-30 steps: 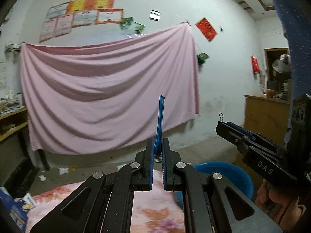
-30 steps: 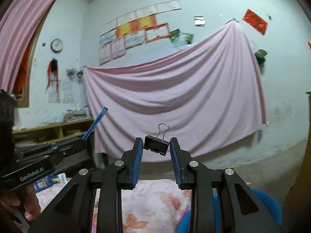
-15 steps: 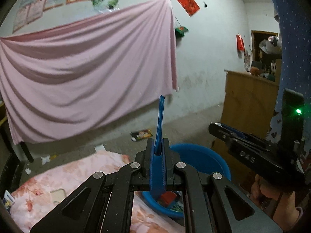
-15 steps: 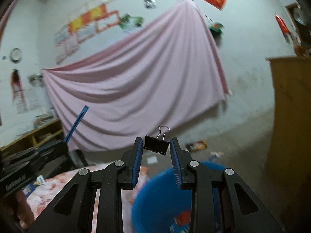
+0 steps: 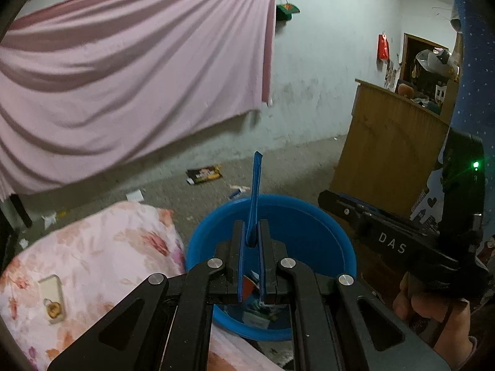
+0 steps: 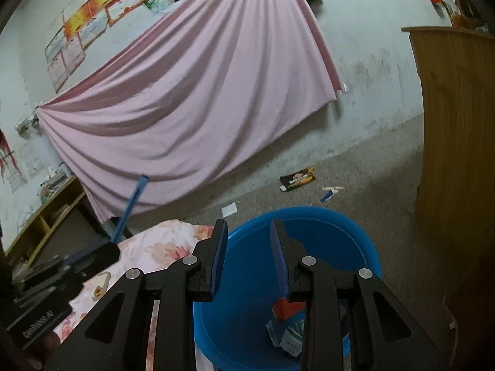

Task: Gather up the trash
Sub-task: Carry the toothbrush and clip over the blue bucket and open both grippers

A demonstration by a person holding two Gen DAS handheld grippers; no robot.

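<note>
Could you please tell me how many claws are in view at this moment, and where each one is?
2. The left claw hangs over the blue basin, shut on an upright blue strip. The right claw is over the same basin, open and empty. No other could be hidden.

left wrist: close above blue basin [image 5: 324, 232], facing down toward pink sheet [image 5: 123, 77] | right wrist: same, basin lower centre | shared: basin, sheet, floor

Pink sheet [image 5: 130, 71] on pale wall [image 5: 324, 61]
</note>
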